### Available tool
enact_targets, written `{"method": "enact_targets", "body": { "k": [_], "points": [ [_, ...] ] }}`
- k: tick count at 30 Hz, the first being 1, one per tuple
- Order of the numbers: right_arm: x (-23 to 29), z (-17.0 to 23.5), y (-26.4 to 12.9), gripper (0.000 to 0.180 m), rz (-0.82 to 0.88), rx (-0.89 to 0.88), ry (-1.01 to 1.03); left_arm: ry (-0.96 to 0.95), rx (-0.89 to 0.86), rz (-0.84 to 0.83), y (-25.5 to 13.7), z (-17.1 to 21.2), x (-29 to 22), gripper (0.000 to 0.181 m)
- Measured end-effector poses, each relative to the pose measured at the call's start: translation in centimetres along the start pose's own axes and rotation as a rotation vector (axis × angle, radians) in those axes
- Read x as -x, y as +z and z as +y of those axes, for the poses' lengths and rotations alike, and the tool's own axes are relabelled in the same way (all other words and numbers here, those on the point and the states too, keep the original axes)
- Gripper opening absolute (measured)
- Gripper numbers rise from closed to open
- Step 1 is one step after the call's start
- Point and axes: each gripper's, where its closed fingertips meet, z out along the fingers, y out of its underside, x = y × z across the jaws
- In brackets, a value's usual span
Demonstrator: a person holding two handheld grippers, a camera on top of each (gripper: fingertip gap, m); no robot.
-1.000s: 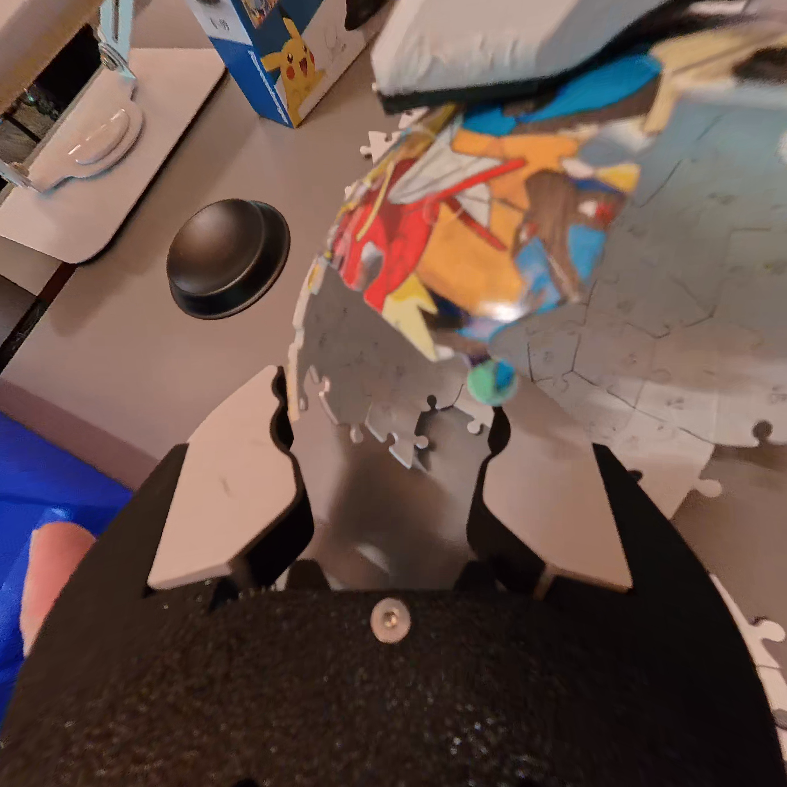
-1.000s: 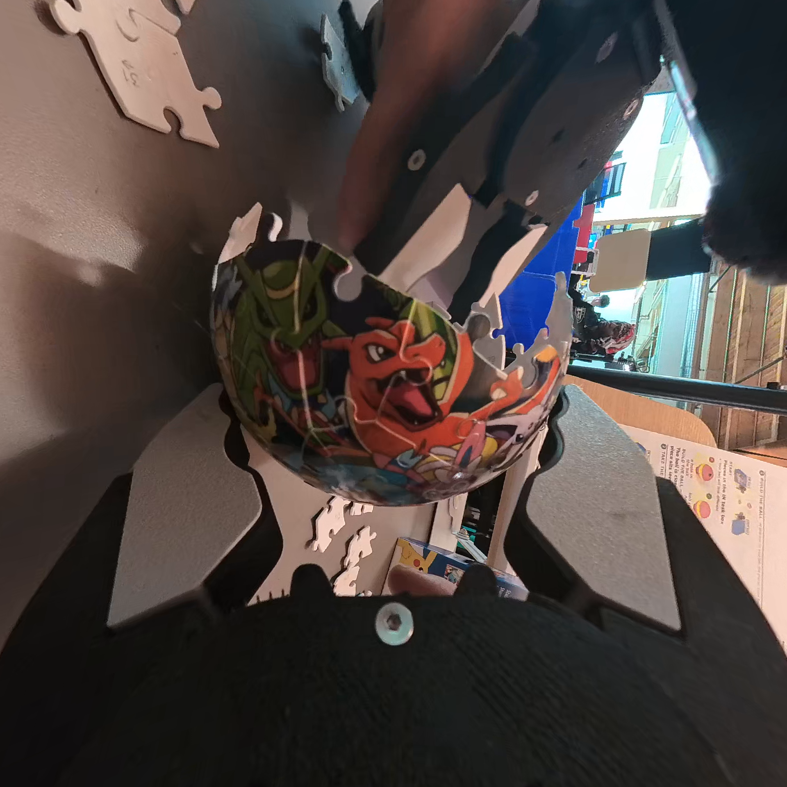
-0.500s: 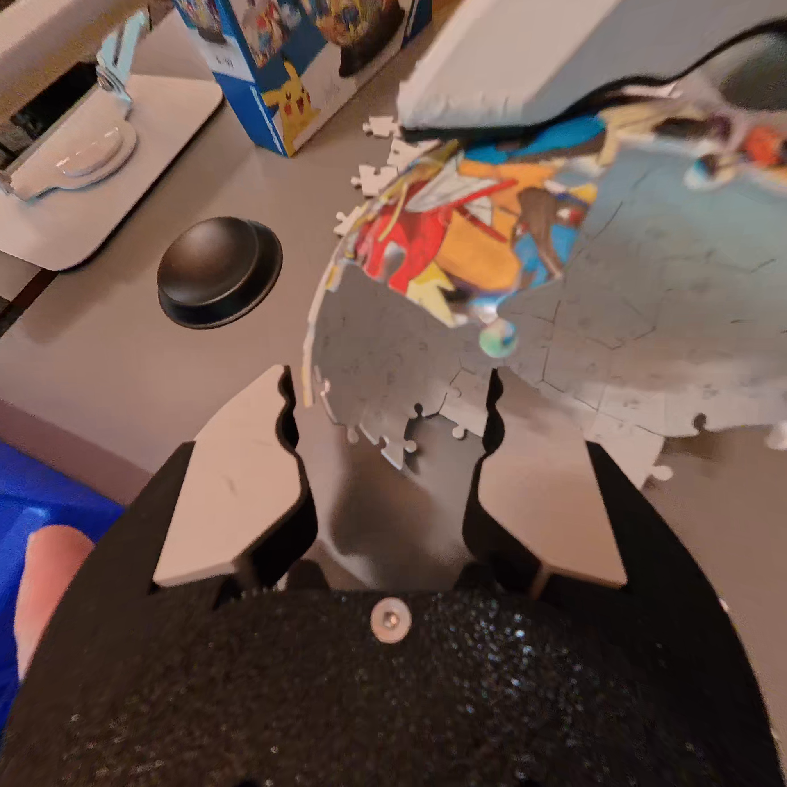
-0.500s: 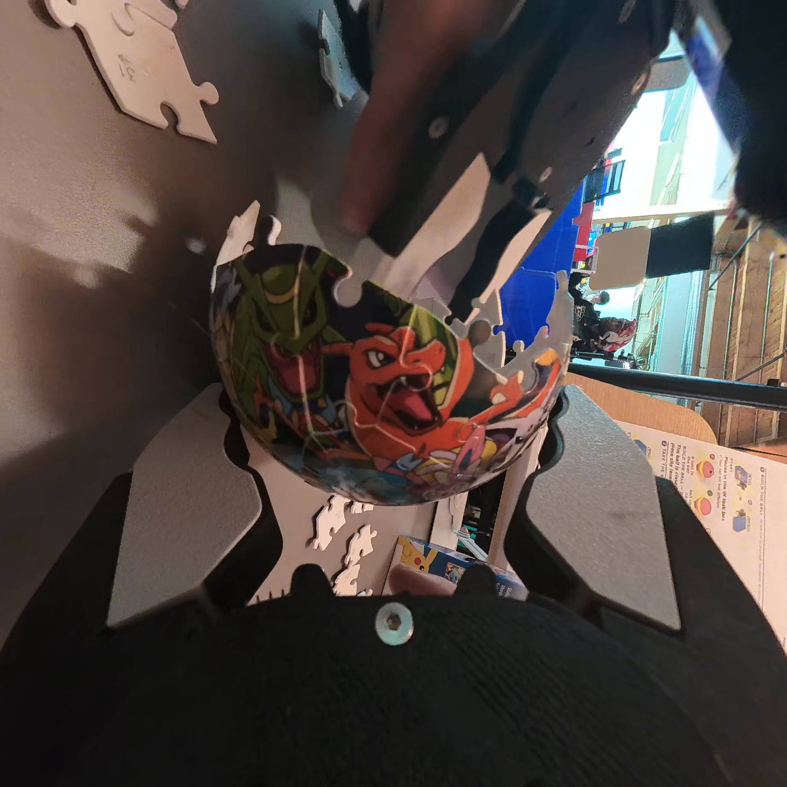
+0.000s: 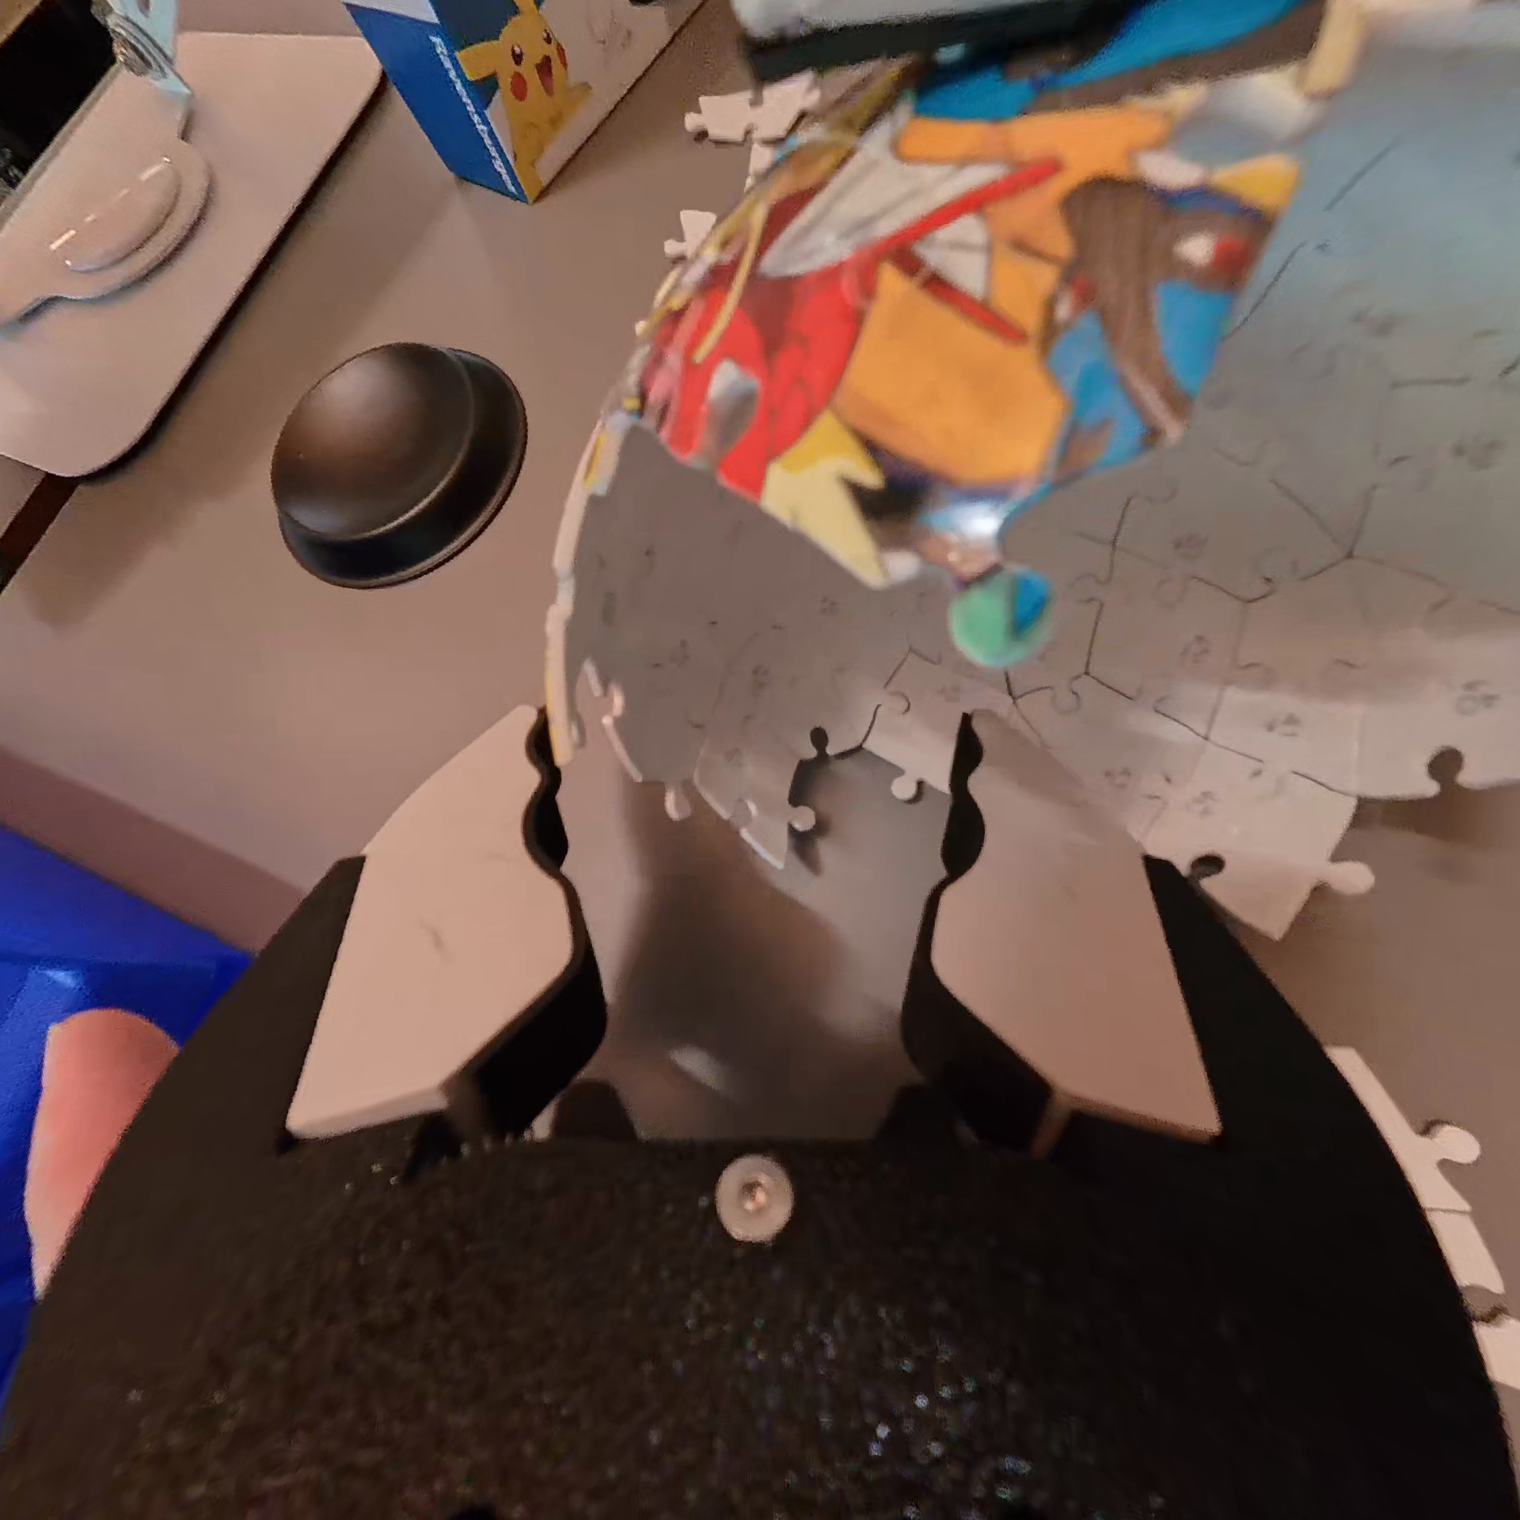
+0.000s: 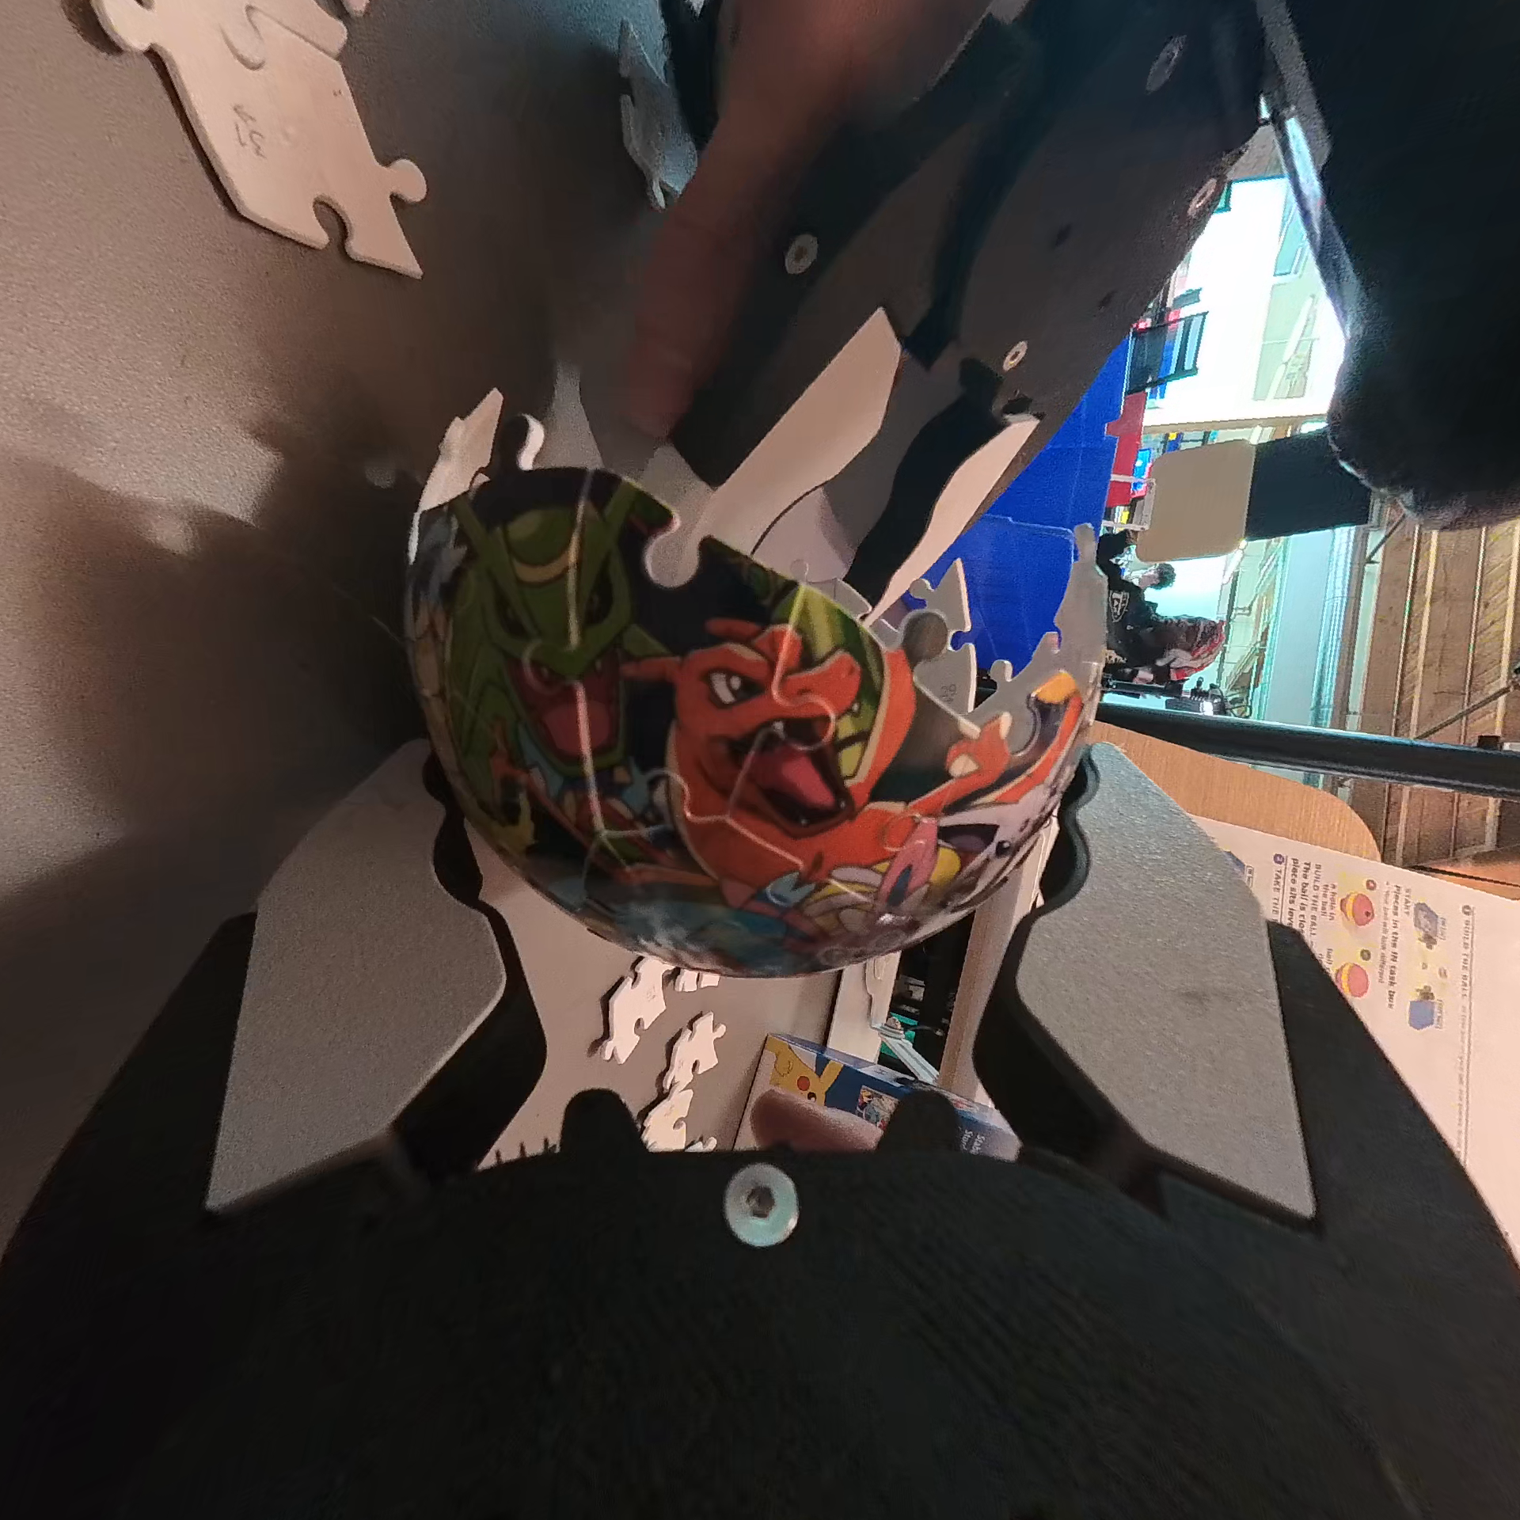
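Half-built puzzle ball (image 6: 740, 740) stays gripped between the right gripper (image 6: 757, 790) fingers; left gripper (image 5: 748, 740), fingers apart and empty, has edged closer to its rim above the bench (image 5: 247, 658).

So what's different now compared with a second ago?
The left tongs backed off slightly from the puzzle shell's rim, then closed in again, open and empty throughout. The right tongs stay clamped on the half-built puzzle ball; the black stand and box haven't moved.
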Motion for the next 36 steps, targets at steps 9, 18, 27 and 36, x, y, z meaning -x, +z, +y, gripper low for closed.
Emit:
{"method": "enact_targets", "body": {
  "k": [9,18,27,36],
  "points": [
    [0.0,0.0,0.0,0.134,0.001,0.001,0.001,0.014,0.045,0.015,0.2,0.6,-0.1,0.090],
    [0.0,0.0,0.0,0.134,0.001,0.001,-0.002,0.003,0.041,0.033,-0.1,0.7,0.0,0.090],
    [0.0,0.0,0.1,0.134,-0.005,0.002,0.001,0.021,0.059,0.031,-0.1,0.6,-0.1,0.093],
    [0.0,0.2,0.3,0.135,-0.028,-0.010,0.039,0.000,0.073,0.049,0.7,0.4,-0.4,0.091]
  ]
}}
